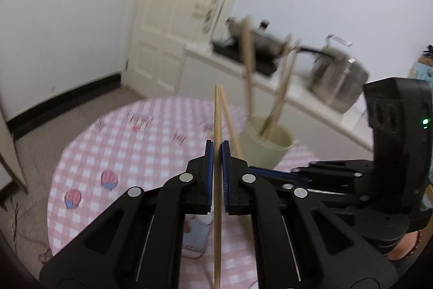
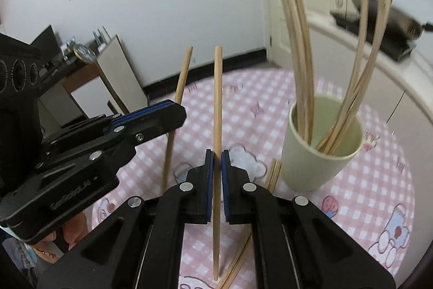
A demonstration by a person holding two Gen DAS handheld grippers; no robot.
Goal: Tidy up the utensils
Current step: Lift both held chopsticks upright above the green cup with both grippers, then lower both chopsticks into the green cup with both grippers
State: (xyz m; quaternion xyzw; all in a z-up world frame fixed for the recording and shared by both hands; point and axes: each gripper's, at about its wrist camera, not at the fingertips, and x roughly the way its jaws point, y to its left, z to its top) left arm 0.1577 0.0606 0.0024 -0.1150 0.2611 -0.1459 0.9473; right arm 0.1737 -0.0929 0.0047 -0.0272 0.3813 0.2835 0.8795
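L wrist: left gripper (image 1: 217, 175) jaws clenched on one chopstick (image 1: 217, 126), upright, lifted off the counter (image 1: 89, 153). Risk: thin stick pivots in pads, misses cup (image 1: 266, 145). Pink check cloth; door, wok, pot behind.

R wrist: right gripper (image 2: 217, 186) jaws clamp a 2nd chopstick (image 2: 217, 99); cup just right, already w/ several sticks. Risk: both sticks collide at rim, tip cup. Loose sticks lie below.

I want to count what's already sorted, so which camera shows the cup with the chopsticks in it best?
The right wrist view: the cup sits close, its open mouth and the chopsticks inside plainly visible. In the left wrist view the cup is farther off, blurred, and its base is hidden behind the grippers.
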